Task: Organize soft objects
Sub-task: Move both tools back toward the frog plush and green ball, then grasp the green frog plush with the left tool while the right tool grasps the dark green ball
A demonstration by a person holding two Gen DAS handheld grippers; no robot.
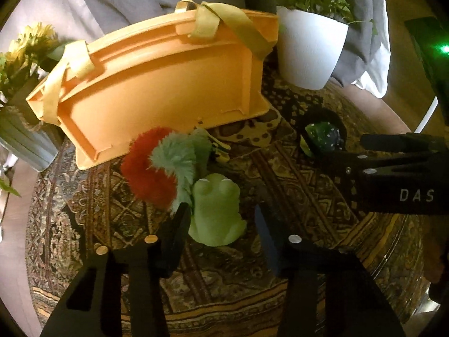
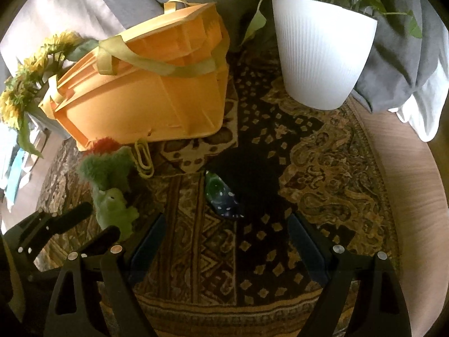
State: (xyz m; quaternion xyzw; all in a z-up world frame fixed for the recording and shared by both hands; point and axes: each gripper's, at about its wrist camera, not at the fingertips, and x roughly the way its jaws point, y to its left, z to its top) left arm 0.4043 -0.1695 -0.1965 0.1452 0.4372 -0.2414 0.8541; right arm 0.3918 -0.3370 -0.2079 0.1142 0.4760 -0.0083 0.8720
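Two grippers descend: left gripper (image 1: 219,224) half-closed around the green frog toy (image 1: 216,213), right pad not yet touching; right gripper (image 2: 224,236) wide, empty, below the dark spotted toy (image 2: 224,199). Orange crate (image 1: 157,90) waits at twelve o'clock.

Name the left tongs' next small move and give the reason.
Probably close the left tongs onto the green frog toy: it sits between the fingers, one finger beside it, the other with a gap. The orange bin stands just behind.
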